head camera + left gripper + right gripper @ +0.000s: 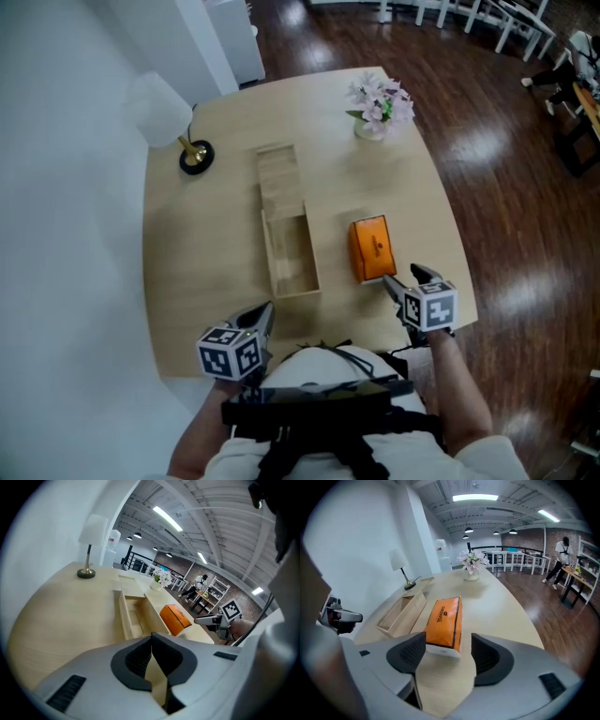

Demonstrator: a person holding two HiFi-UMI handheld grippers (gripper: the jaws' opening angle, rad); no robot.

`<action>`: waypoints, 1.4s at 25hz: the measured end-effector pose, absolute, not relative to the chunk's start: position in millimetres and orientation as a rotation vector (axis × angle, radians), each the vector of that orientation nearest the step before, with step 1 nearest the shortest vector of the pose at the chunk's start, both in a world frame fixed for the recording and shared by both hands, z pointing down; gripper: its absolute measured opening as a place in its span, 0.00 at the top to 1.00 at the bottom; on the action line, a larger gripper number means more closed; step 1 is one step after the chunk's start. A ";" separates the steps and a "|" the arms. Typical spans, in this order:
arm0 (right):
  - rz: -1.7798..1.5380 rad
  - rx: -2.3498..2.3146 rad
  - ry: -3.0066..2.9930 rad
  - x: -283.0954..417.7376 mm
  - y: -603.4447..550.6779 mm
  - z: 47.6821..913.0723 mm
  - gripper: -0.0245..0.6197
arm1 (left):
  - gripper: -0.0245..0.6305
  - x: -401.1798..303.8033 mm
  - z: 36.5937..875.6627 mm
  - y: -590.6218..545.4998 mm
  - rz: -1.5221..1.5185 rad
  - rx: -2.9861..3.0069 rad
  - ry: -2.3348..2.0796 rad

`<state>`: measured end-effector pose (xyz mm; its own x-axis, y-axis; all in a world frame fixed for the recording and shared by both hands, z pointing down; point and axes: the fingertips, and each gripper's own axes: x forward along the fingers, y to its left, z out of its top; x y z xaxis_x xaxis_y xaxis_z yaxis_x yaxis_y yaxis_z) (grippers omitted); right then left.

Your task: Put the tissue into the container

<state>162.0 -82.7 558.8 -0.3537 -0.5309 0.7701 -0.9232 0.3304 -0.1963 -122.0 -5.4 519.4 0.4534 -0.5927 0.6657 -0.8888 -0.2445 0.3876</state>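
An orange tissue pack (pixel 371 247) (pixel 446 620) (pixel 176 618) lies flat on the light wooden table (pixel 197 244), just right of a long open wooden container (pixel 292 253) (pixel 133 616) (pixel 401 613). The container's sliding lid (pixel 279 178) is pulled out toward the far end. My right gripper (pixel 405 279) (pixel 448 646) is open at the pack's near end. That end sits between the jaws, with a gap on the right side. My left gripper (pixel 262 314) (pixel 151 656) is shut and empty over the table's near edge, pointing toward the container.
A white-shaded lamp (pixel 173 122) stands at the table's far left corner and a vase of pink flowers (pixel 380 105) at the far right. Dark wood floor surrounds the table. A person (pixel 562 559) stands far off by shelves.
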 end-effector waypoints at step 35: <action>0.939 1.147 -1.843 101.9 -164.3 636.0 0.26 | 0.81 -87.9 492.7 -14.8 0.519 2.070 -1.142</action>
